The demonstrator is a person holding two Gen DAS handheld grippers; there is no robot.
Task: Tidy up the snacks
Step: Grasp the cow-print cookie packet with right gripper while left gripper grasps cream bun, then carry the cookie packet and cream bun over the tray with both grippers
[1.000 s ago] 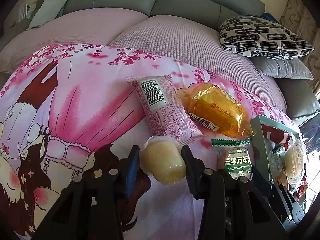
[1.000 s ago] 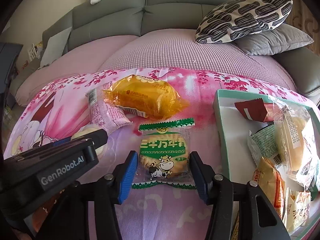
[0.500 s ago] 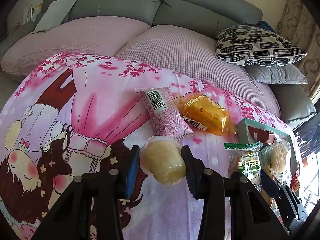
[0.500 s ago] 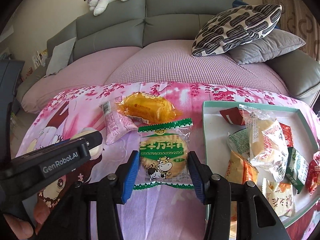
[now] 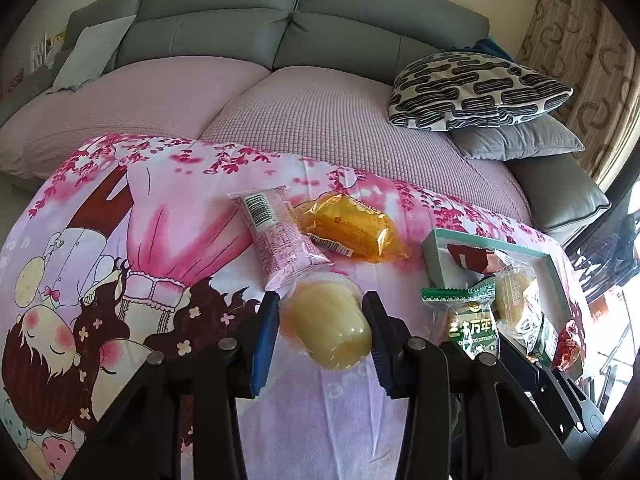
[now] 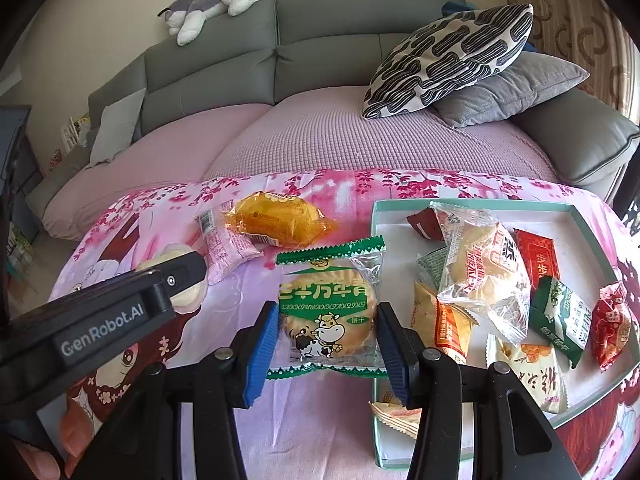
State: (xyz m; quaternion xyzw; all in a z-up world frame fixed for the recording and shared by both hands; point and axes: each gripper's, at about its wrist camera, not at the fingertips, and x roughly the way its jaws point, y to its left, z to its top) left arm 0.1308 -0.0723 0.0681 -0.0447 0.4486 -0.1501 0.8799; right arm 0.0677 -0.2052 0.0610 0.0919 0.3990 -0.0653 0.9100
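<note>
Biscuit packet (image 6: 328,316) clamped between right fingers (image 6: 262,344) beside tray (image 6: 376,216).

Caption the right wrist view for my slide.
Right gripper grips a green cow-print biscuit packet beside the snack-filled tray; two snacks remain on the pink cloth.

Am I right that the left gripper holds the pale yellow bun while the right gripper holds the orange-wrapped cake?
Not quite: the right gripper holds the green cow biscuit packet, as the right wrist view shows. The orange-wrapped cake lies on the cloth. The left gripper does hold the pale yellow bun.
</note>
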